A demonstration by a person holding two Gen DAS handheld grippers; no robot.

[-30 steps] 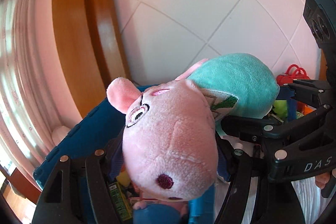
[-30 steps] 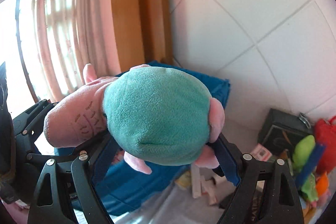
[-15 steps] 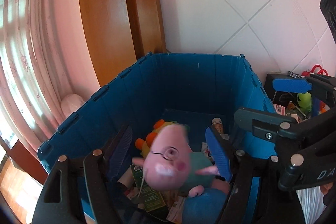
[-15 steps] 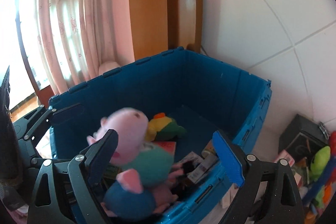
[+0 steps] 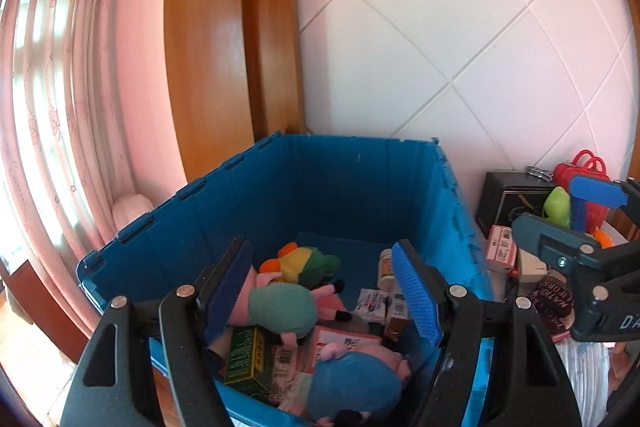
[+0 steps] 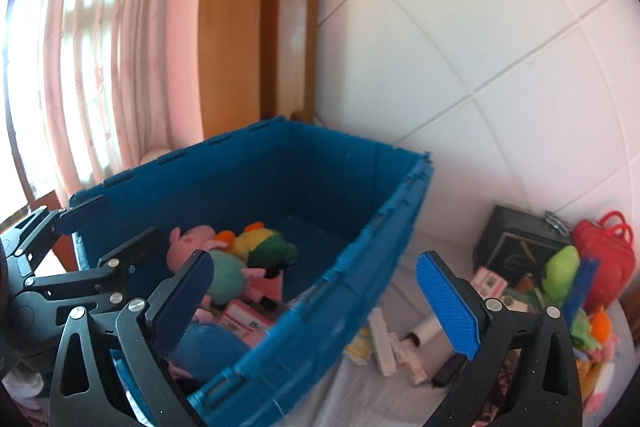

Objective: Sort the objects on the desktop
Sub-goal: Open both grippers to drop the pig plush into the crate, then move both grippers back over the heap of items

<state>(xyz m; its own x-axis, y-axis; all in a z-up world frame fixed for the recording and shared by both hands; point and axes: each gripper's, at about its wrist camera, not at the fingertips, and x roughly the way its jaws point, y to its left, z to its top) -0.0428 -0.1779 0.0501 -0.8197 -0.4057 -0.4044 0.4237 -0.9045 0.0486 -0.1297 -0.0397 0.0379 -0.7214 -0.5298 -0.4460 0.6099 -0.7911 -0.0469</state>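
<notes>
Both my claws hang spread wide with nothing between their pads: the left claw (image 5: 324,291) over the open blue crate (image 5: 344,163), the right claw (image 6: 320,299) straddling the crate's near wall, one pad inside and one out over the tabletop (image 6: 360,387).

The pig plush in the teal dress (image 5: 280,307) lies inside the crate on its side, touching the yellow-and-green plush (image 5: 304,261) behind it and resting on boxes; a blue-bodied plush (image 5: 356,383) lies nearer me. More things wait outside the crate to the right: a green plush (image 6: 562,269), a red toy bag (image 6: 604,259), a black box (image 6: 516,243), small cartons (image 6: 384,347) and a roll (image 6: 420,333), all crowded together.

As I judge it, the trouble ahead is in that crowd. Reaching into it with a claw this wide could catch two things at once, or knock the cartons off the near edge. The right claw's inner finger also sits close to the crate wall, so swinging outward carelessly could snag the rim and drag the crate.

As for writing, my other claw's body shows "D'A" at the left view's edge, cut off. A dark item beside the crate carries pale lettering I cannot read reliably, and the green box (image 5: 244,355) in the crate has print too small to make out.
</notes>
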